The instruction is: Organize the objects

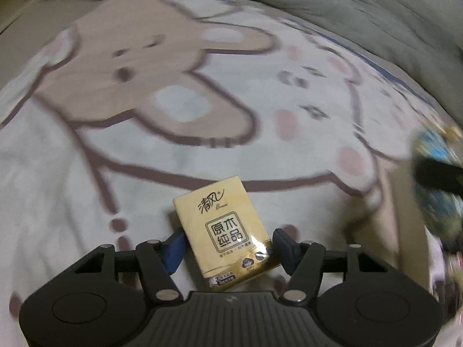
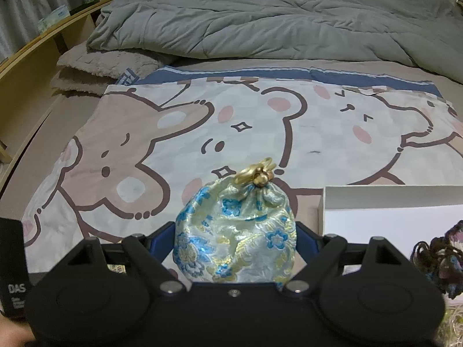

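My left gripper (image 1: 228,241) is shut on a yellow tissue pack (image 1: 224,232) with Chinese print, held above a cartoon bear cloth (image 1: 86,173). The left wrist view is motion blurred. My right gripper (image 2: 235,241) is shut on a pale drawstring pouch (image 2: 235,228) with blue and gold flowers and a gold cord knot on top. The pouch and the right gripper's dark finger also show blurred at the right edge of the left wrist view (image 1: 437,156). A white open box (image 2: 390,217) lies just right of the pouch.
A grey quilt (image 2: 260,14) is heaped at the far side of the bed. Folded beige blankets (image 2: 95,66) lie at far left by a wooden shelf (image 2: 37,40). A dark crocheted item (image 2: 439,263) sits in the box. A black box marked DAS (image 2: 13,271) stands at lower left.
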